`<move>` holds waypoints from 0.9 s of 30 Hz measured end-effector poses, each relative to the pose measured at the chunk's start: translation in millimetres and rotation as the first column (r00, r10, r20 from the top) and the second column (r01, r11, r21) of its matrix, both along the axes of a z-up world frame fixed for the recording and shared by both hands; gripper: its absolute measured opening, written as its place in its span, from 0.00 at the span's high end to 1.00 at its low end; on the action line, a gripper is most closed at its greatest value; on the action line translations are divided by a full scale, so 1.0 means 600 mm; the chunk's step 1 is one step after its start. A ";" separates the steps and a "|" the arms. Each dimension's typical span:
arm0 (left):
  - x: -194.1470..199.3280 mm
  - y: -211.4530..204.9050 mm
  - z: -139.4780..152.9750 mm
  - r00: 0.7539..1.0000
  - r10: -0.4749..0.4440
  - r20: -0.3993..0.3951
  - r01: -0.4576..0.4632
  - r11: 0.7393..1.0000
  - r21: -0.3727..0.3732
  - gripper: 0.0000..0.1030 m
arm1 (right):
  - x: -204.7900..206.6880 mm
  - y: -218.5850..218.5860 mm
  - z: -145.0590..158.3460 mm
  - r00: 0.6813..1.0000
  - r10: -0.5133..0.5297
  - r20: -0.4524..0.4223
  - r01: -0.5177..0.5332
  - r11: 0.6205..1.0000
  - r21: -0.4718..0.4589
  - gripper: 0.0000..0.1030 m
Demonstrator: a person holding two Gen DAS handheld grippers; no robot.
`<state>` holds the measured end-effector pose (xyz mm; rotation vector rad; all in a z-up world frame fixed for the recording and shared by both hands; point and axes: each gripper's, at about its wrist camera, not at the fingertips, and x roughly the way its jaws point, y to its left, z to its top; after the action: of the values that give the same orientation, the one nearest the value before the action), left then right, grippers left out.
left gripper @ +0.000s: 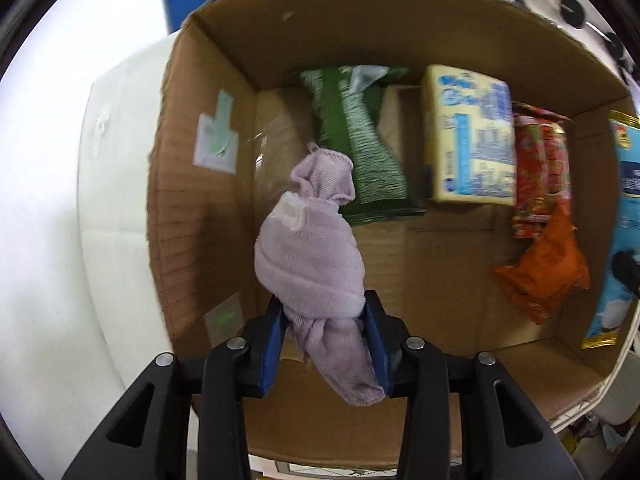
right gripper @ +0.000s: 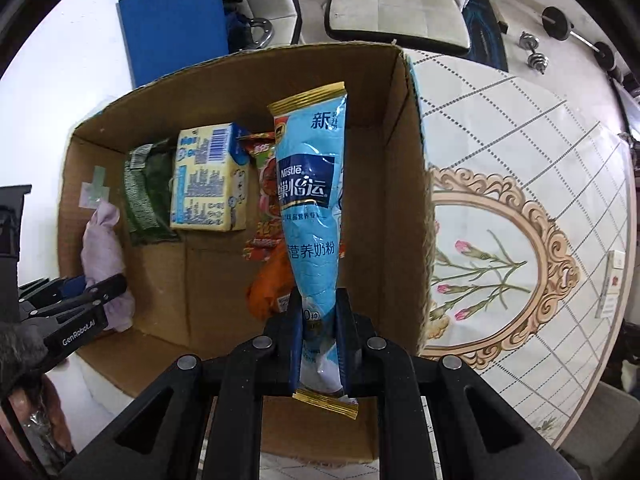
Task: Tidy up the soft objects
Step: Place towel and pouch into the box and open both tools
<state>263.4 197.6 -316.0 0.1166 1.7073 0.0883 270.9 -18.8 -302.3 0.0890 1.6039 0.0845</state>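
Note:
My left gripper (left gripper: 325, 320) is shut on a rolled lilac cloth (left gripper: 310, 256) and holds it inside the open cardboard box (left gripper: 188, 200), near its left wall. The same cloth (right gripper: 102, 248) and left gripper (right gripper: 90, 292) show at the left in the right wrist view. My right gripper (right gripper: 320, 320) is shut on a light blue Nestle milk powder pouch (right gripper: 310, 208), held over the right part of the box (right gripper: 416, 208). The pouch also shows at the right edge of the left wrist view (left gripper: 624, 216).
In the box lie a green packet (left gripper: 360, 140), a yellow carton (left gripper: 468, 140), a red snack packet (left gripper: 540, 168) and an orange packet (left gripper: 542, 276). The box stands on a round floral table (right gripper: 520, 240). Chairs (right gripper: 396, 4) and dumbbells (right gripper: 532, 54) are beyond.

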 end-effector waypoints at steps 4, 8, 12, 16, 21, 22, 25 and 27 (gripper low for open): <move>-0.004 0.007 0.011 1.000 0.020 0.016 -0.020 1.000 -0.018 0.64 | 0.002 -0.006 0.007 1.000 -0.019 -0.005 0.019 1.000 0.006 0.75; -0.008 0.016 0.031 0.999 0.037 0.039 -0.035 0.999 -0.036 0.27 | 0.001 -0.013 0.023 1.000 -0.029 0.001 0.029 0.999 0.021 0.55; -0.020 0.012 0.070 0.995 0.053 0.080 -0.048 0.997 -0.065 0.12 | -0.012 -0.015 0.047 1.000 -0.019 0.017 0.018 0.999 0.041 0.45; -0.040 0.017 0.113 0.987 0.086 0.139 -0.073 0.992 -0.100 0.06 | -0.035 -0.009 0.068 0.999 0.011 0.036 -0.013 0.998 0.054 0.14; -0.062 -0.011 0.167 0.972 0.102 0.212 -0.076 0.989 -0.128 0.06 | -0.074 -0.005 0.095 0.996 0.052 0.071 -0.054 0.998 0.022 0.06; -0.061 -0.017 0.164 0.970 0.103 0.221 -0.075 0.988 -0.131 0.06 | -0.080 -0.006 0.098 0.996 0.049 0.074 -0.051 0.998 0.028 0.06; -0.075 -0.032 0.181 0.960 0.108 0.259 -0.075 0.988 -0.131 0.05 | -0.101 -0.015 0.111 0.995 0.042 0.091 -0.045 0.998 0.036 0.06; -0.089 -0.043 0.199 0.955 0.112 0.274 -0.074 0.986 -0.148 0.05 | -0.113 -0.022 0.122 0.994 0.036 0.102 -0.041 0.998 0.047 0.06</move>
<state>210.0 171.8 -196.9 -0.0761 1.4283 0.0552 203.4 -32.1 -229.4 0.0905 1.5026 0.1560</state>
